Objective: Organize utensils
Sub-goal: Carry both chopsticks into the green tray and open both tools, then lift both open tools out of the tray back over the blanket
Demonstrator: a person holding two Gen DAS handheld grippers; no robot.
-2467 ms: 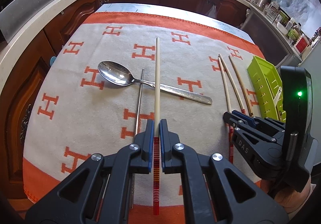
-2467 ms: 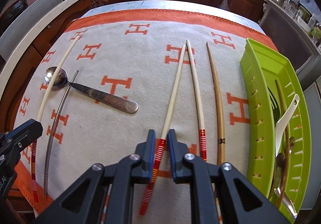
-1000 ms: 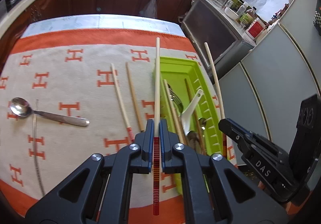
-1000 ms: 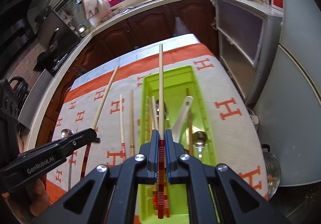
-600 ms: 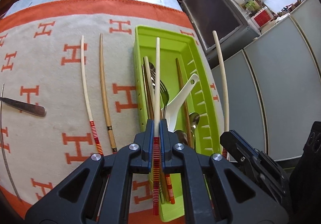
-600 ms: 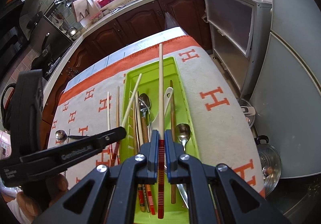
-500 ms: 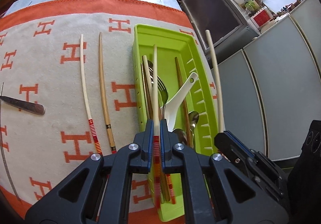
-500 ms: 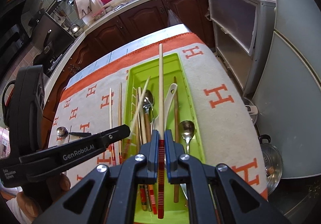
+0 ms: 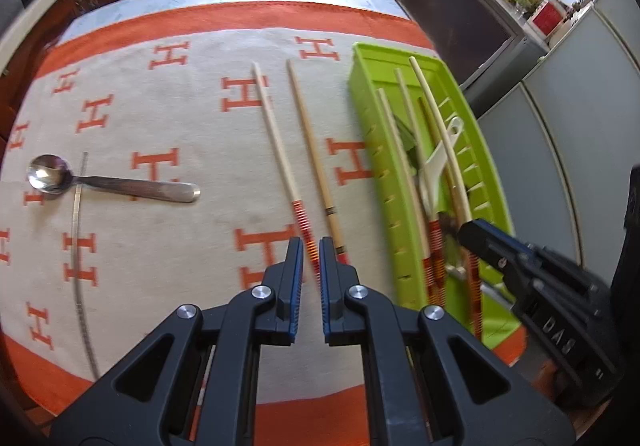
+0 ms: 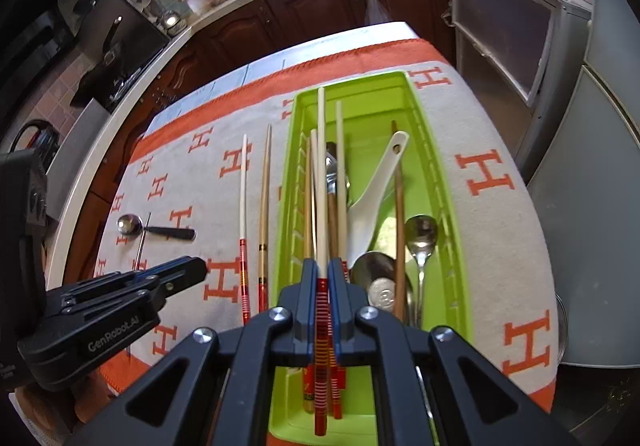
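Worktop is wearing a cream cloth with orange H letters [image 9: 168, 118]. Green slotted tray [image 10: 440, 182] is sitting on its right side, holding chopsticks, a white ceramic spoon [image 10: 374, 198], metal spoons and a fork. Left tongs [image 9: 310, 266] are hanging over the cloth just left of the tray, jaws nearly closed and gripping nothing; the red-banded chopstick [image 9: 280, 150] seen in the gap is lying on the cloth below, beside a plain bamboo chopstick [image 9: 312, 150]. Right tongs [image 10: 322, 278] are clamping a red-banded chopstick [image 10: 321, 174] by its banded end, pointing it lengthwise along the tray over the others. Metal spoon [image 9: 116, 184] and metal chopstick [image 9: 78, 246] are lying far left, crossing.
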